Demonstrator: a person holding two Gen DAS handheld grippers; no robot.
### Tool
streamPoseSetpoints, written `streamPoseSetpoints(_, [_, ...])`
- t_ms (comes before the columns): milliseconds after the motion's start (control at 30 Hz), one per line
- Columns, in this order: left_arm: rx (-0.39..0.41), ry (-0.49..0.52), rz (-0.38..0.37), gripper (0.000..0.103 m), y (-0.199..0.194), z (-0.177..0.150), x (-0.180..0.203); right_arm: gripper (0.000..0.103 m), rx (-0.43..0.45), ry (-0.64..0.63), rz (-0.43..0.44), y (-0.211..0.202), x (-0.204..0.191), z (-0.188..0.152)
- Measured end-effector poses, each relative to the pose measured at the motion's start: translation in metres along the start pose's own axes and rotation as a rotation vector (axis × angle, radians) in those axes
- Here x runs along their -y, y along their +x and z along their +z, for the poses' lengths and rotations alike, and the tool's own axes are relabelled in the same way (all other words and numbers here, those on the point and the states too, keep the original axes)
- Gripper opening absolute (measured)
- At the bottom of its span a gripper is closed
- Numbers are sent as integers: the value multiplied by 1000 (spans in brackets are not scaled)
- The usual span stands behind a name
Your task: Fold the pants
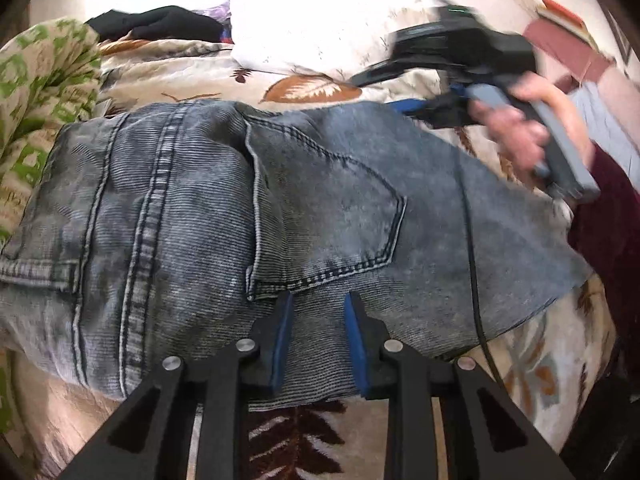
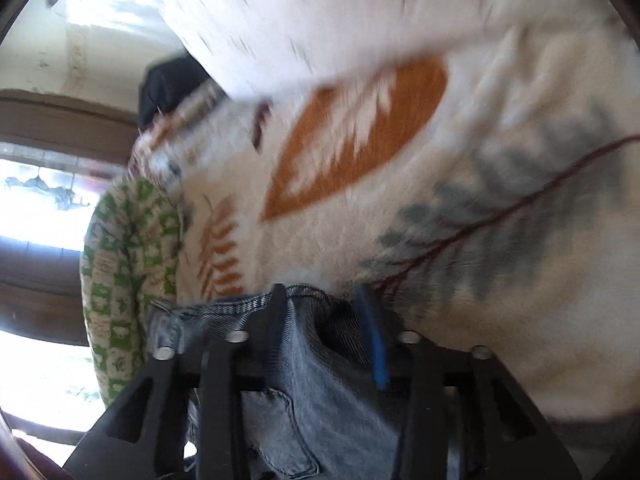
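Observation:
Grey-blue jeans (image 1: 320,200) lie folded across a leaf-patterned blanket (image 1: 312,88), back pocket facing up. My left gripper (image 1: 319,320) rests over their near edge, jaws apart, with flat denim showing in the gap and nothing pinched. A hand (image 1: 516,128) holds my right gripper (image 1: 376,92), blurred, at the far right edge of the jeans. In the right wrist view the right gripper (image 2: 324,300) has a bunched edge of the jeans (image 2: 312,380) lying between its fingers. A dark hollow shows beside the blue pad (image 2: 374,344), so the cloth is not squeezed.
A green patterned quilt (image 1: 44,76) is heaped at the left, with a black garment (image 1: 160,24) and a white pillow (image 1: 320,32) beyond the jeans. A thin black cable (image 1: 472,260) crosses the denim on the right. A maroon sleeve (image 1: 604,220) fills the right edge.

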State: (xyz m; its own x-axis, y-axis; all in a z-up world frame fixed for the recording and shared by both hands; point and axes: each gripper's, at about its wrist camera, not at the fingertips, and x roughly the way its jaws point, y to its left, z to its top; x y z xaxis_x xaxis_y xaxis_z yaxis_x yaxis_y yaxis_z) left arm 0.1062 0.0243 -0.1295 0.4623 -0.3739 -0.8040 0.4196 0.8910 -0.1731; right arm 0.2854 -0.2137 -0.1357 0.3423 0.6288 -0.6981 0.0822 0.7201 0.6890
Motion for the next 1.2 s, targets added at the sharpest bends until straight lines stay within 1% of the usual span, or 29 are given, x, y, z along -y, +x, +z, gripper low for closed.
streamPoseSetpoints(33, [17,2,4,30,-5,1,1,49,26,-16,12,-15,-3,-4])
streamPoseSetpoints(67, [53,6,20,30,-13,2,1,50,45,-34,22,-32,-5,-10])
streamPoseSetpoints(100, [81,11,38,30,-19,3,2,50,72,-55,7,-50,-7,-18])
streamPoseSetpoints(133, [112,22,62,30,-26,5,3,52,106,-78,-30,-68,-9,-26])
streamPoseSetpoints(200, [154,42,108,33,-37,7,7,56,174,-130,-122,-103,-13,-48])
streamPoseSetpoints(267, [176,66,170,36,-38,8,7,56,224,-173,-202,-126,-16,-74])
streamPoseSetpoints(300, [177,74,184,36,-37,7,7,56,244,-201,-263,-133,-18,-93])
streamPoseSetpoints(367, [153,69,182,36,-30,5,6,56,261,-223,-368,-135,-17,-128])
streamPoseSetpoints(400, [134,73,192,36,-24,3,7,56,285,-220,-423,-133,-14,-149])
streamPoseSetpoints(467, [83,98,239,36,-8,-1,8,56,313,-212,-526,-123,-1,-186])
streamPoseSetpoints(500, [65,100,251,36,-4,-3,6,54,310,-200,-547,-118,7,-196])
streamPoseSetpoints(533, [61,102,255,36,-5,-5,5,51,310,-180,-556,-113,15,-207])
streamPoseSetpoints(567, [59,114,261,36,-5,-6,5,50,307,-160,-562,-107,23,-216])
streamPoseSetpoints(633, [44,125,264,36,-5,-7,5,48,284,-131,-617,-95,37,-230])
streamPoseSetpoints(700, [35,120,258,36,-4,-9,1,47,312,-164,-652,-92,37,-241])
streamPoseSetpoints(767, [32,130,260,37,-2,-10,1,48,309,-206,-688,-87,35,-247])
streamPoseSetpoints(933, [34,122,256,36,0,-7,1,49,382,-257,-676,-82,42,-258])
streamPoseSetpoints(1000, [42,94,237,37,-4,-5,-2,52,373,-264,-679,-85,38,-256])
streamPoseSetpoints(1033, [45,80,223,37,-9,-3,-3,58,349,-256,-653,-89,35,-255])
streamPoseSetpoints(1067, [58,67,205,37,-15,-1,-5,58,329,-242,-614,-94,35,-254])
streamPoseSetpoints(1100, [83,52,191,37,-24,1,-6,58,327,-211,-551,-107,36,-254])
streamPoseSetpoints(1133, [115,39,188,38,-37,3,-8,60,367,-180,-503,-123,37,-256])
streamPoseSetpoints(1167, [146,33,202,40,-50,6,-10,68,430,-155,-473,-144,37,-261])
streamPoseSetpoints(1200, [170,31,228,51,-63,8,-12,73,484,-140,-458,-165,38,-266])
